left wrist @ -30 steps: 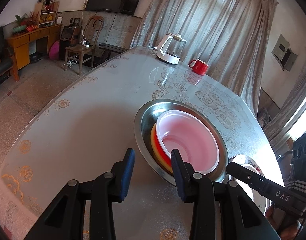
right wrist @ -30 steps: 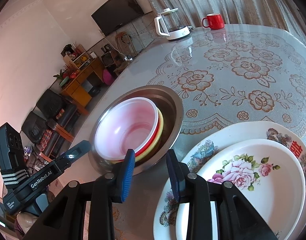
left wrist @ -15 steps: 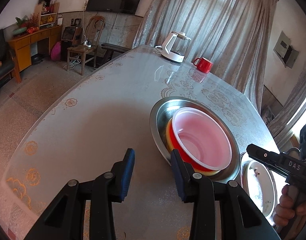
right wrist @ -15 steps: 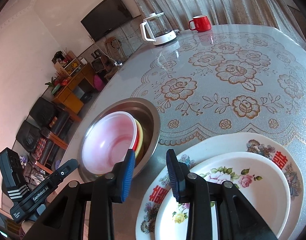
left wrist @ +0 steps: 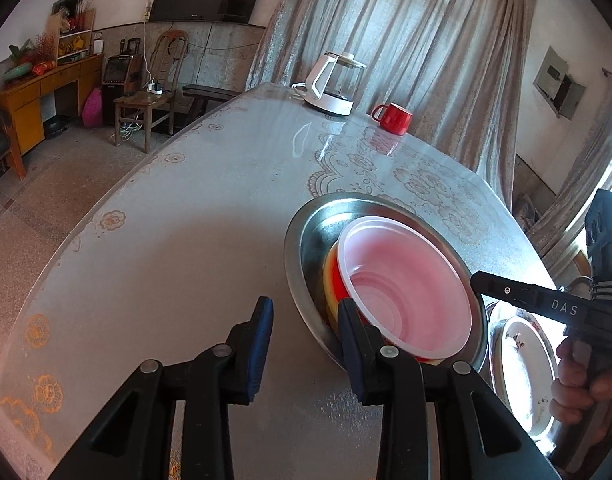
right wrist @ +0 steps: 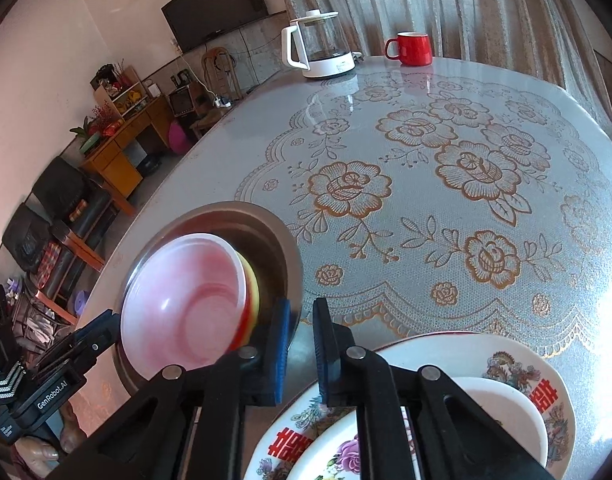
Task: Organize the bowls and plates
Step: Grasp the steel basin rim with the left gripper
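A steel basin (left wrist: 306, 240) (right wrist: 274, 236) holds nested bowls: a translucent white one (left wrist: 406, 292) (right wrist: 186, 304) on top, red and yellow ones under it. My left gripper (left wrist: 306, 332) is open at the basin's near rim, its right finger by the bowls' edge, touching nothing. My right gripper (right wrist: 300, 344) is open with a narrow gap, above the basin's right rim and the floral plates (right wrist: 506, 364); it also shows in the left wrist view, off to the right. The plates (left wrist: 522, 364) lie just right of the basin.
A white kettle (left wrist: 334, 84) (right wrist: 318, 48) and a red mug (left wrist: 392, 118) (right wrist: 410, 48) stand at the table's far end. The glass-topped table with a lace cloth (right wrist: 446, 168) curves away; its left edge (left wrist: 106, 208) drops to the floor.
The left gripper has shifted so the basin lies further right in its view. The right gripper has moved lower over the plates and its jaws have narrowed.
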### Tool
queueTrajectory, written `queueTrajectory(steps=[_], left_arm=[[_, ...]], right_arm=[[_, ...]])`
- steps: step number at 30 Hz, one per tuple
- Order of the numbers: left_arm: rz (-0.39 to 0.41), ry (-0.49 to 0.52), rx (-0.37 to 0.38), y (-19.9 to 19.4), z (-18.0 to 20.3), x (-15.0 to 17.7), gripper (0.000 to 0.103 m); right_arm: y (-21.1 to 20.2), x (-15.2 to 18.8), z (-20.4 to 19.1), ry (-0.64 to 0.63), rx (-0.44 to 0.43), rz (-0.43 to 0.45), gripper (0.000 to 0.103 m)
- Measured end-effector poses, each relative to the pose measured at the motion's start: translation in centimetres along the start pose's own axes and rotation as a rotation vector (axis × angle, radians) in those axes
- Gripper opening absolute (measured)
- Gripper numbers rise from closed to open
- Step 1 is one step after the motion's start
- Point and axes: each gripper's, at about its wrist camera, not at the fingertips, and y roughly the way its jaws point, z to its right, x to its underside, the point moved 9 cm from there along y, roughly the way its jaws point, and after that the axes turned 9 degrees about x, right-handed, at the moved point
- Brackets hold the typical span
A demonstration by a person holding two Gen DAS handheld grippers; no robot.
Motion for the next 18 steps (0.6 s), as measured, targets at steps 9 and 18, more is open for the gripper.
queueTrajectory(steps=[9, 18], left_arm=[[0.028, -0.044, -0.005, 0.9, -1.0, -0.6, 0.04], [0.021, 0.011, 0.009, 0.7, -0.2, -0.7, 0.025]], right_arm=[[1.2, -0.3, -0.2, 0.015, -0.047, -0.056, 0.011], [3.1, 0.3, -1.1, -0.014, -0.05, -0.092, 0.014]])
